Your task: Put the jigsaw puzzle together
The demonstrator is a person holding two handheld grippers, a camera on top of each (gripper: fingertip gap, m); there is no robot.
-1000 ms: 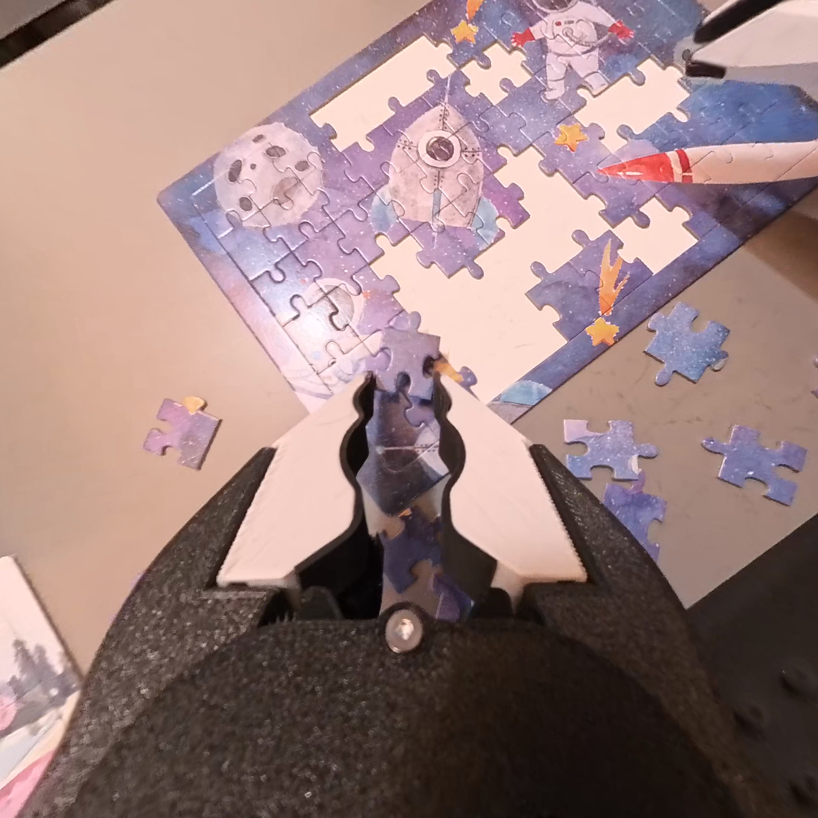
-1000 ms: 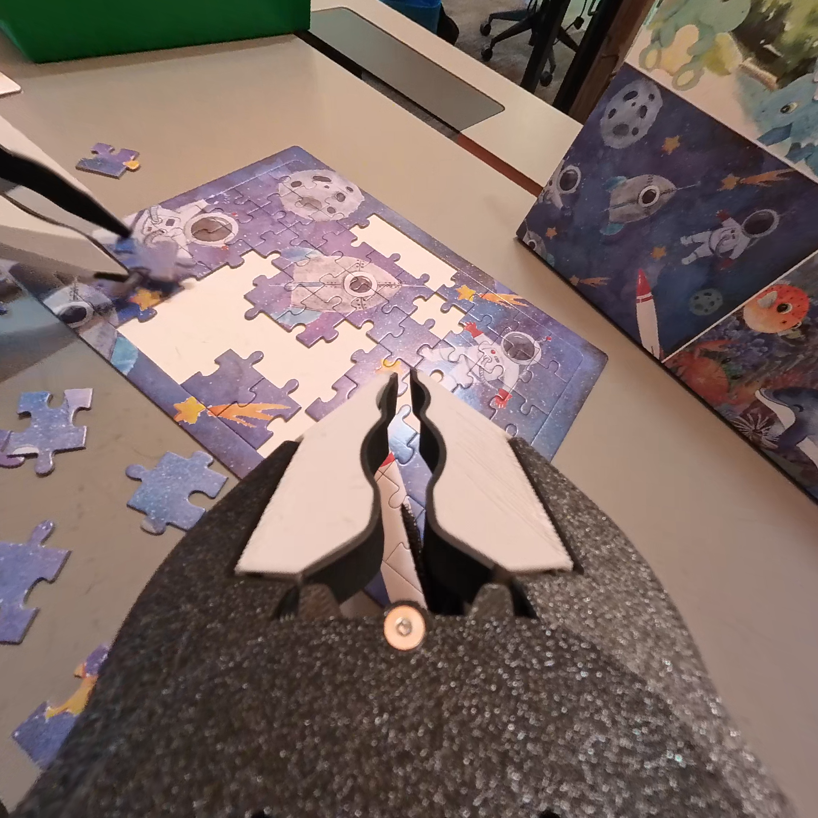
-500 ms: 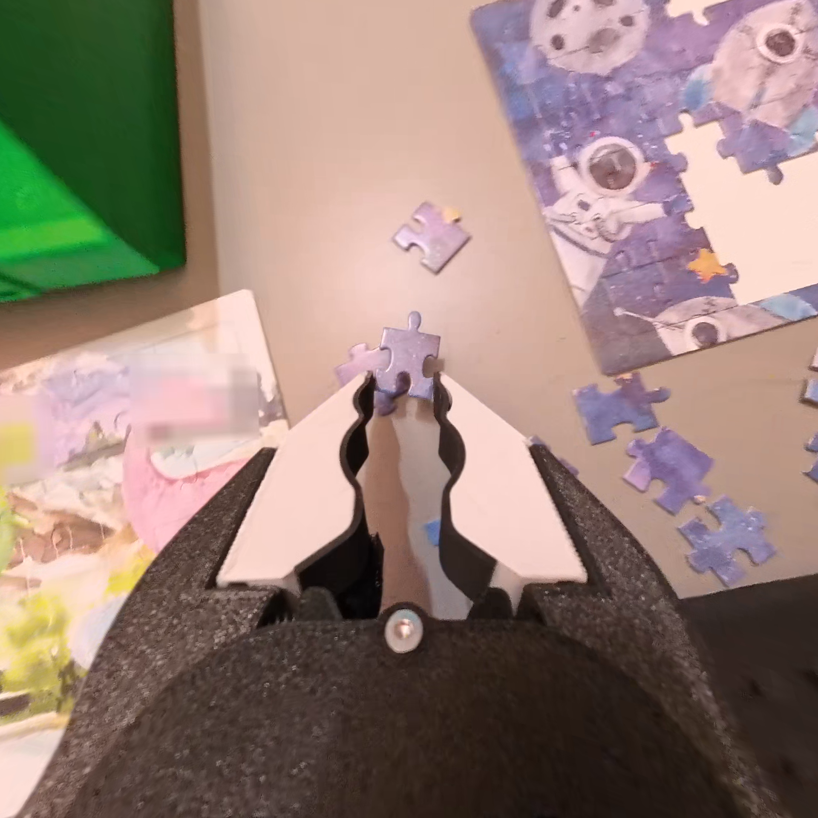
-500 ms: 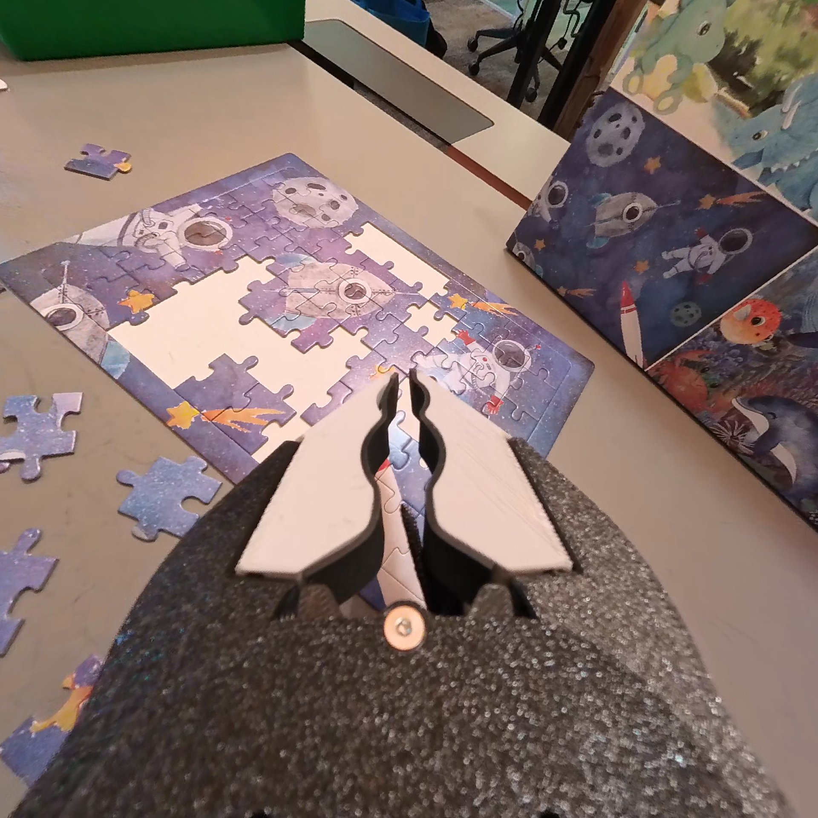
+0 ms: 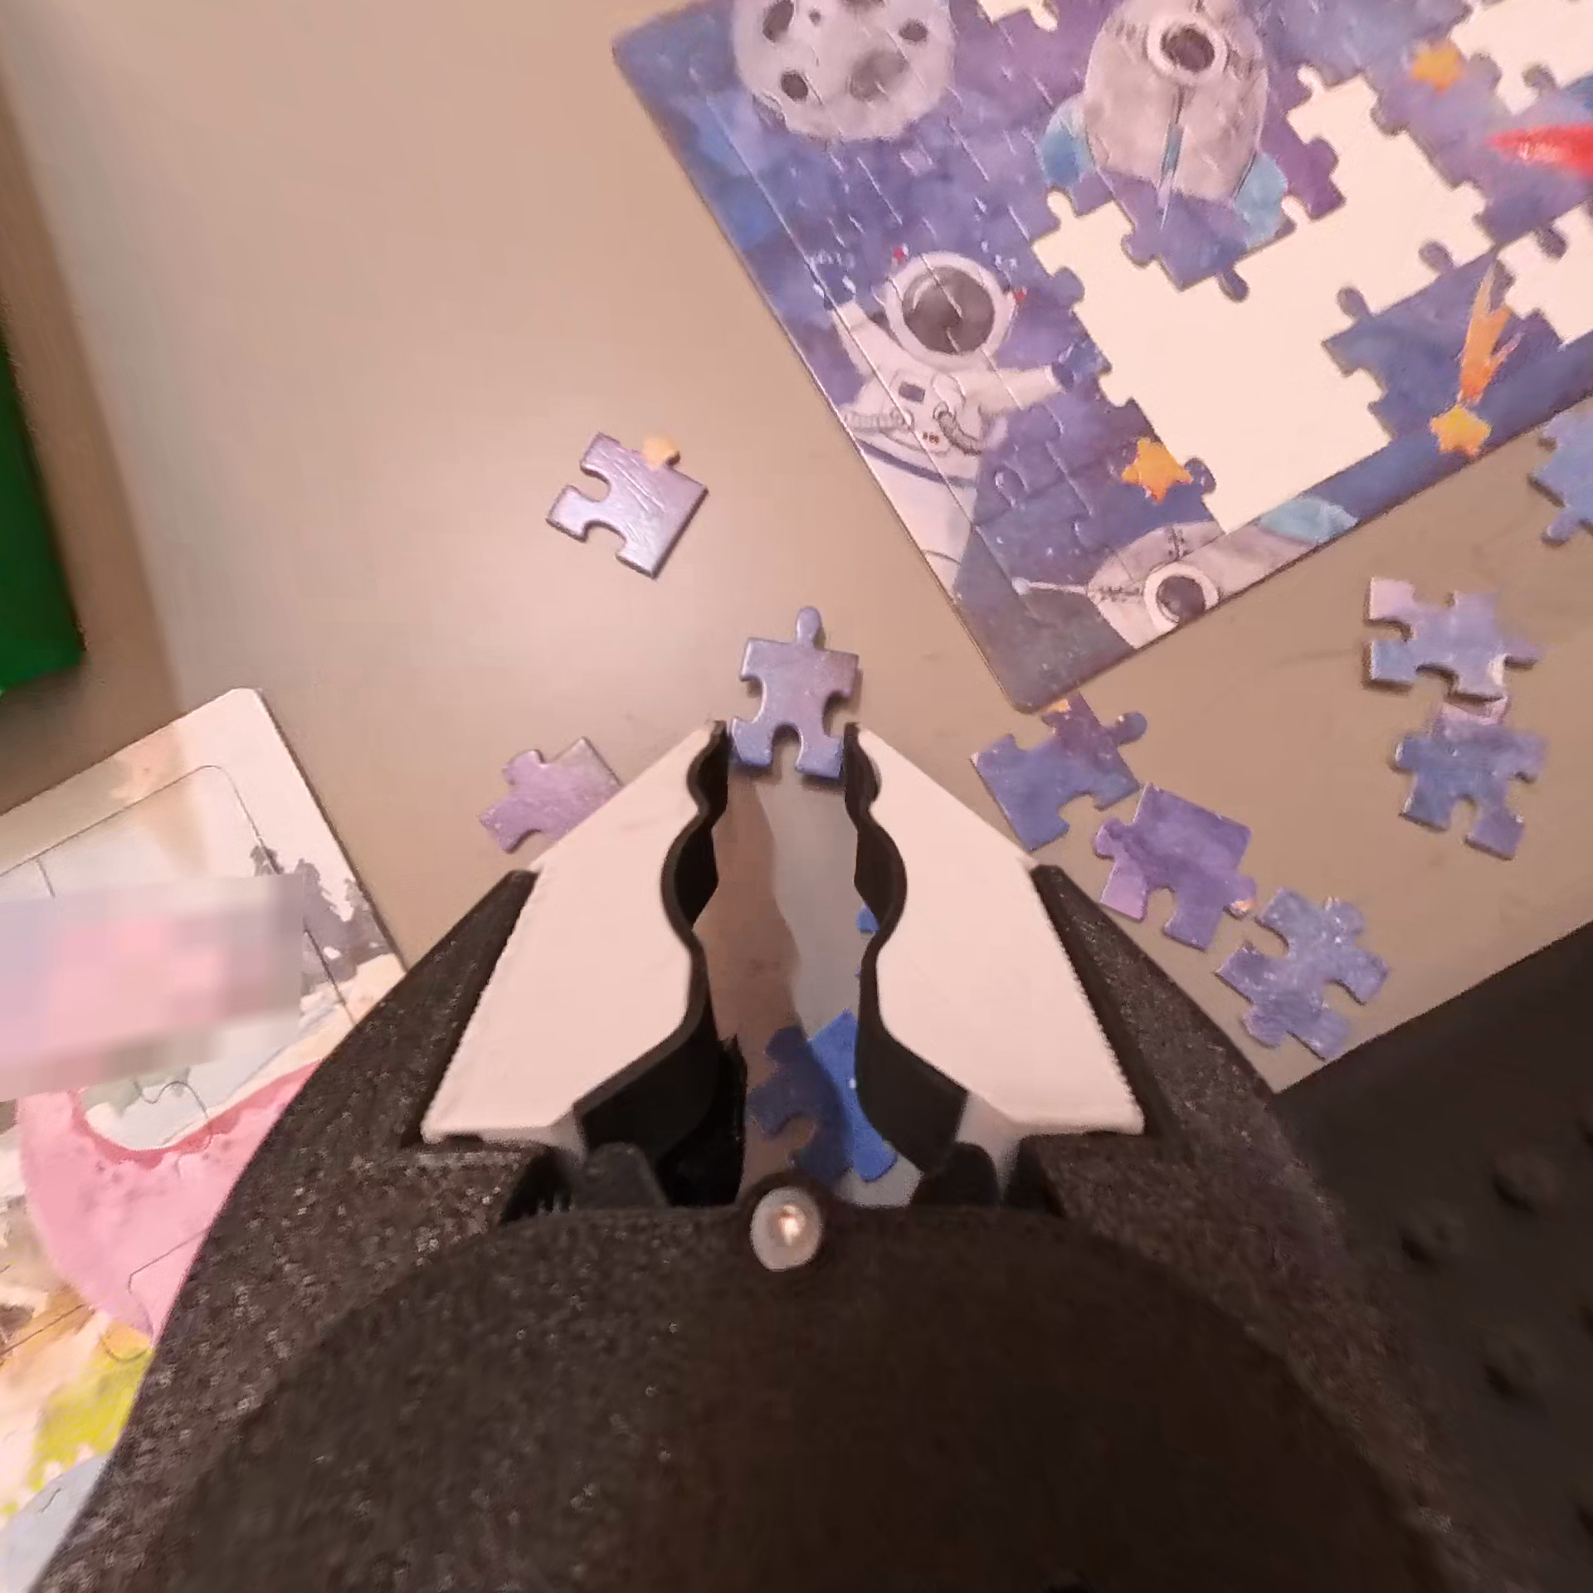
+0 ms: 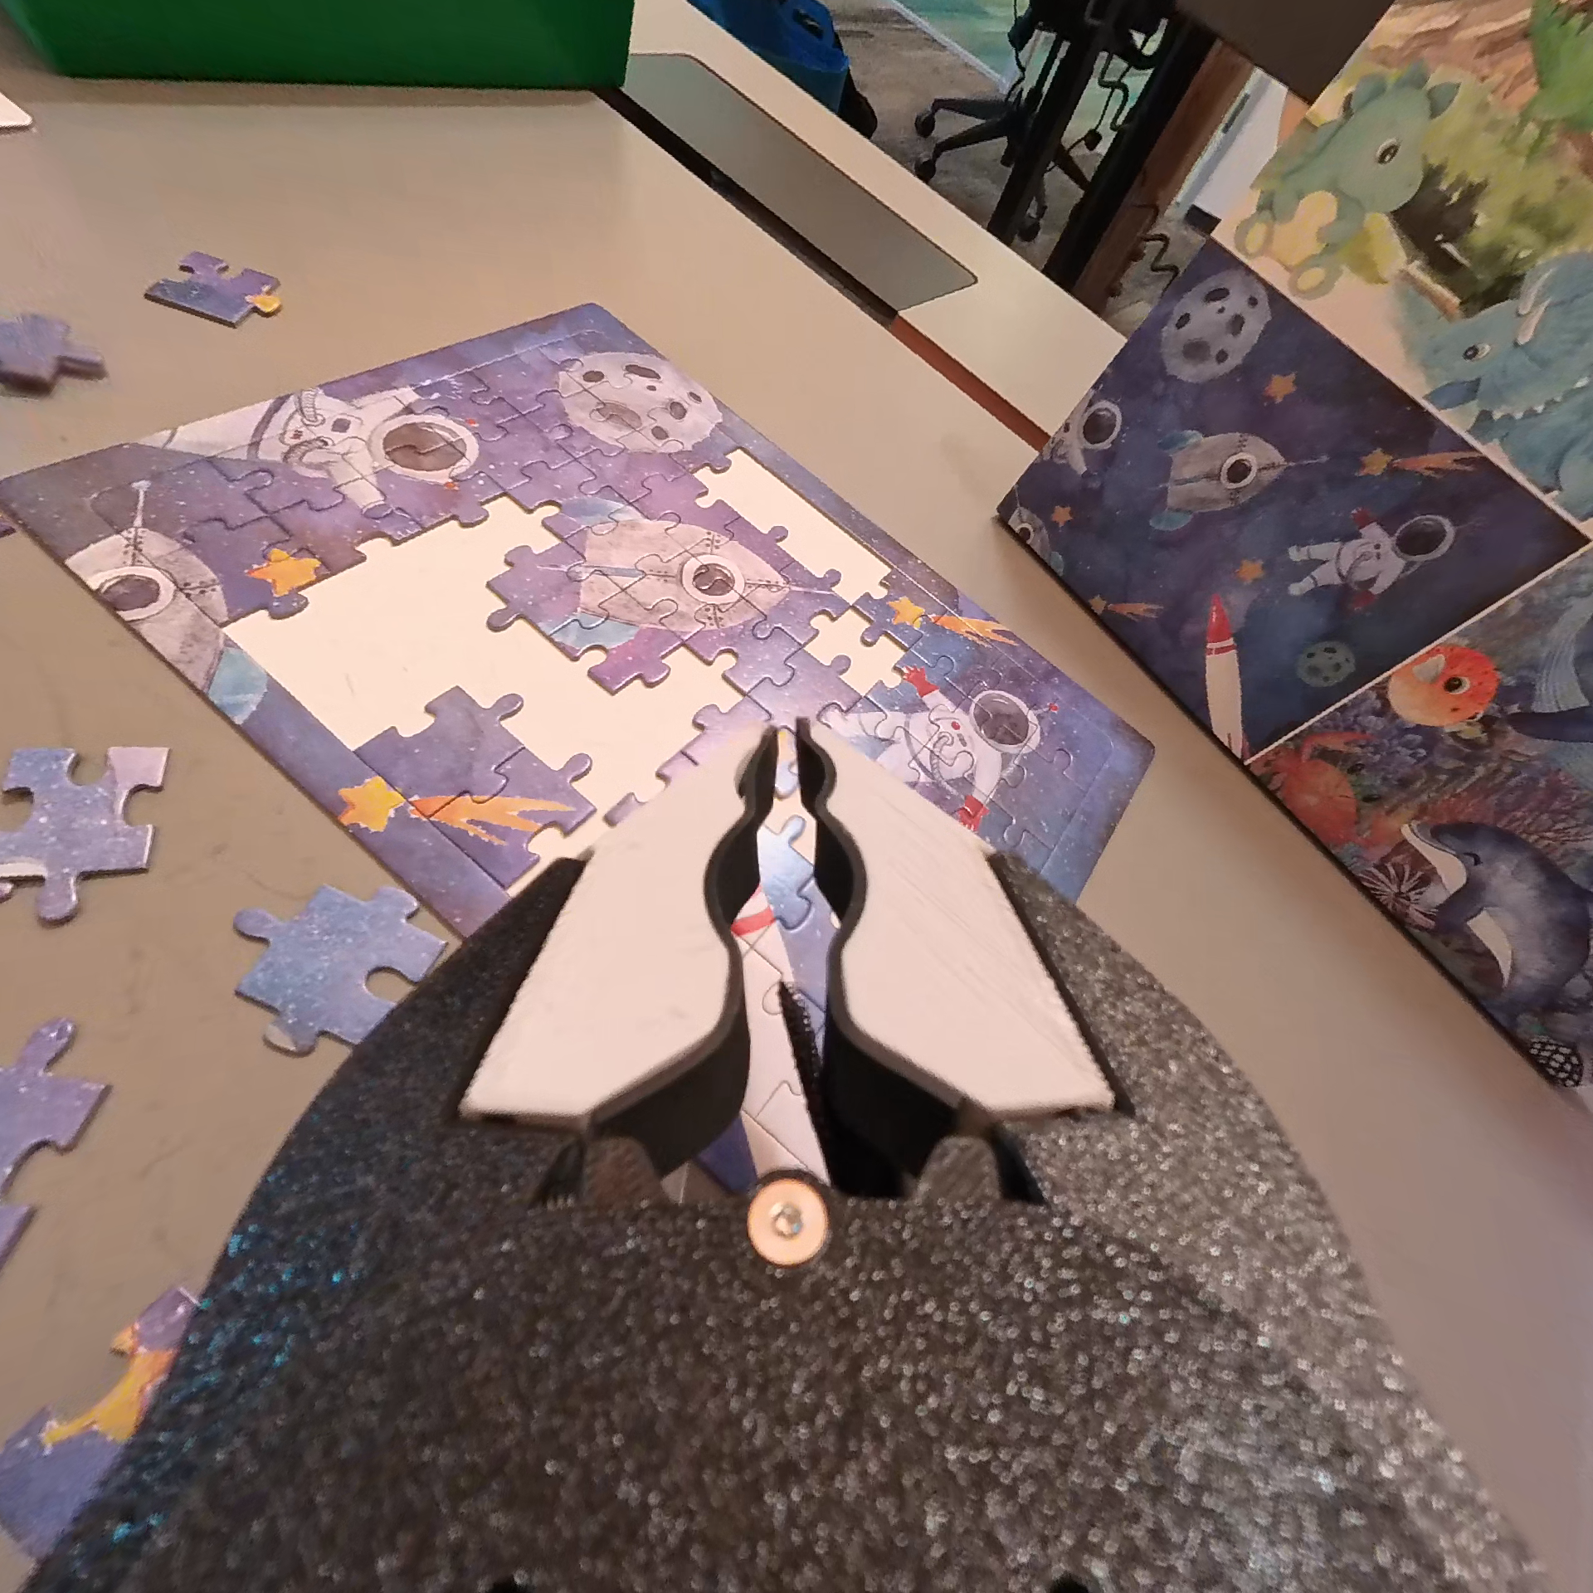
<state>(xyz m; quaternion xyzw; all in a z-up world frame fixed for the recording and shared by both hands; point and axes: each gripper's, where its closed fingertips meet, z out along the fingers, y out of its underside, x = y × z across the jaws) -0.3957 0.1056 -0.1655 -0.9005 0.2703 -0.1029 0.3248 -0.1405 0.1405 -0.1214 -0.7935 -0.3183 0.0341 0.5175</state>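
Observation:
The space jigsaw (image 5: 1017, 483) lies partly built in its frame, with white gaps in the middle; it also shows in the right wrist view (image 6: 414, 621). My left gripper (image 5: 786, 733) is shut on a purple-blue puzzle piece (image 5: 800, 685) held at its tips, above the table, left of the jigsaw's near corner. My right gripper (image 6: 783, 746) is shut and empty, hovering over the jigsaw's near edge by the small astronaut. Loose pieces (image 5: 1181, 862) lie along the jigsaw's near side.
Single pieces lie apart on the table (image 5: 629, 504) (image 5: 547, 793) (image 6: 336, 965). Another puzzle board (image 5: 172, 905) lies at the near left, a green box (image 6: 345, 34) stands at the far end. A picture box (image 6: 1293, 517) stands to the right of the jigsaw. Some 25 centimetres of space lies between my two pairs of fingers.
My left gripper carried its piece off the jigsaw to the left, then swung partly back toward it. It has left the right wrist view. The right gripper barely moved.

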